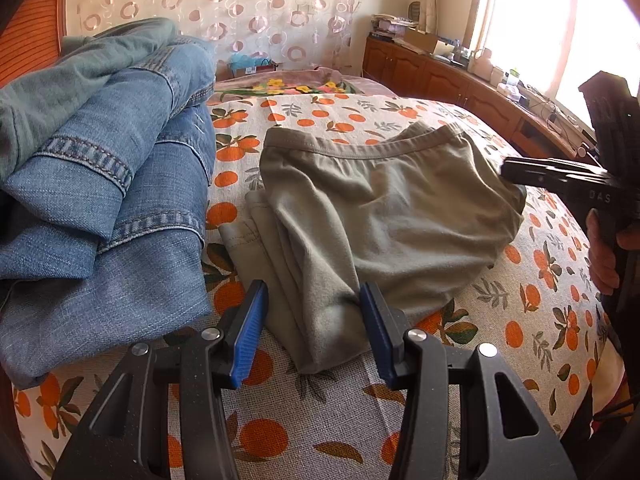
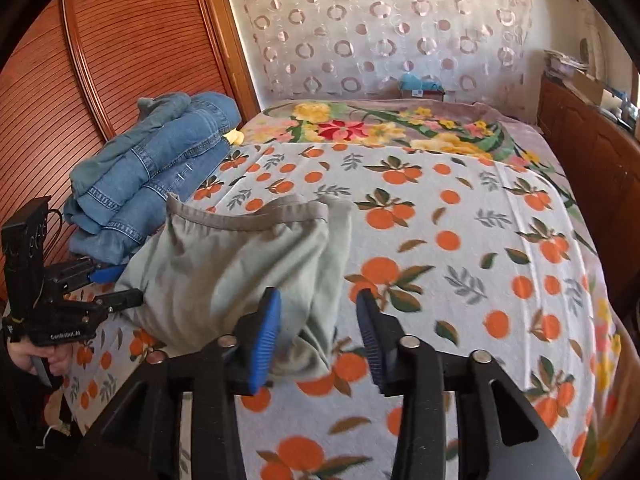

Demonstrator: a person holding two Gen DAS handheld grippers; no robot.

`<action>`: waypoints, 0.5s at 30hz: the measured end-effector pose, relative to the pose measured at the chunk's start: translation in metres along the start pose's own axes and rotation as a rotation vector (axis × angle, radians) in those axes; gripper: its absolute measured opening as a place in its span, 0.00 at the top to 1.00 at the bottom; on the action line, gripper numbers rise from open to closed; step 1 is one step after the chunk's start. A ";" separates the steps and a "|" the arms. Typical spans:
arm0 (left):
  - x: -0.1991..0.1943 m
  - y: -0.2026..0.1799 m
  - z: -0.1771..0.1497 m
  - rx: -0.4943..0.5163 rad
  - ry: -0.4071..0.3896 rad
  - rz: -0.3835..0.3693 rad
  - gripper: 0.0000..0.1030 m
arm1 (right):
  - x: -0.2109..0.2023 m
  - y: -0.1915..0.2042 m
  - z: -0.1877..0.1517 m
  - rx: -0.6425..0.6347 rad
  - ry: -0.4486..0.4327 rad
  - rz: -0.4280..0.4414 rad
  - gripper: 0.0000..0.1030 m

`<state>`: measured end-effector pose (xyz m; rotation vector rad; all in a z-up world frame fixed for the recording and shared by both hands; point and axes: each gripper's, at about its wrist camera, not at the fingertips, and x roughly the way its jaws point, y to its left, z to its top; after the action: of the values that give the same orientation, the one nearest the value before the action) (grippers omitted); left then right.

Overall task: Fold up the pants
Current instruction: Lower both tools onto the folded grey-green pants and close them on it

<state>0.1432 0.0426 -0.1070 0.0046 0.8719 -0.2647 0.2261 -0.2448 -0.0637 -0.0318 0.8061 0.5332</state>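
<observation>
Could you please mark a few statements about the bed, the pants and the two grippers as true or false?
1. The olive-grey pants lie folded on the orange-print bedspread. True.
2. The right gripper is clamped shut on the pants. False: its jaws stand apart, with the pants' corner between them.
3. Folded jeans are stacked beside the pants. True.
4. The left gripper holds the jeans. False: it is open over the pants' near edge.

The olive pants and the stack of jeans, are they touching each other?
Apart. The left wrist view shows a strip of orange-print bedspread between the olive pants and the jeans stack.
</observation>
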 end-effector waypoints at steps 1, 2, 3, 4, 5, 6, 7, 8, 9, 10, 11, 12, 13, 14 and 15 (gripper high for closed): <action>-0.001 0.000 -0.001 -0.004 -0.001 0.000 0.53 | 0.004 0.001 0.001 0.000 0.007 0.007 0.58; -0.002 0.001 -0.001 -0.012 -0.003 -0.002 0.53 | 0.009 0.001 0.001 0.000 0.015 0.007 0.58; -0.003 0.000 -0.001 -0.014 -0.004 -0.004 0.53 | 0.011 0.000 0.002 -0.004 0.021 0.004 0.58; -0.004 0.000 0.000 -0.009 -0.007 -0.006 0.53 | 0.013 0.000 0.003 -0.008 0.022 -0.002 0.58; -0.007 -0.002 0.001 -0.001 -0.017 -0.006 0.53 | 0.013 -0.002 0.005 -0.011 0.021 -0.005 0.58; -0.009 -0.003 0.004 0.004 -0.026 -0.007 0.53 | 0.013 -0.003 0.006 -0.012 0.021 -0.009 0.58; -0.010 -0.003 0.007 0.008 -0.035 -0.009 0.53 | 0.013 -0.003 0.008 -0.014 0.020 -0.013 0.57; -0.011 -0.004 0.012 0.011 -0.046 -0.010 0.53 | 0.013 -0.004 0.011 -0.017 0.019 -0.017 0.56; -0.012 -0.004 0.018 0.014 -0.054 -0.007 0.53 | 0.013 -0.003 0.013 -0.022 0.017 -0.024 0.56; -0.011 -0.003 0.024 0.018 -0.060 0.000 0.53 | 0.014 -0.003 0.017 -0.027 0.014 -0.031 0.55; -0.009 -0.003 0.031 0.022 -0.064 0.008 0.53 | 0.015 -0.004 0.020 -0.030 0.012 -0.034 0.54; -0.006 -0.002 0.037 0.026 -0.066 0.013 0.53 | 0.017 -0.003 0.022 -0.032 0.011 -0.033 0.54; -0.002 -0.001 0.043 0.027 -0.065 0.020 0.53 | 0.018 -0.002 0.023 -0.034 0.012 -0.033 0.54; 0.003 0.001 0.049 0.026 -0.061 0.026 0.53 | 0.020 -0.002 0.024 -0.036 0.013 -0.032 0.53; 0.008 0.004 0.053 0.023 -0.054 0.033 0.53 | 0.023 -0.002 0.026 -0.039 0.013 -0.027 0.53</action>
<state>0.1891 0.0384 -0.0790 0.0332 0.8139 -0.2428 0.2582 -0.2306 -0.0619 -0.0818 0.8072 0.5231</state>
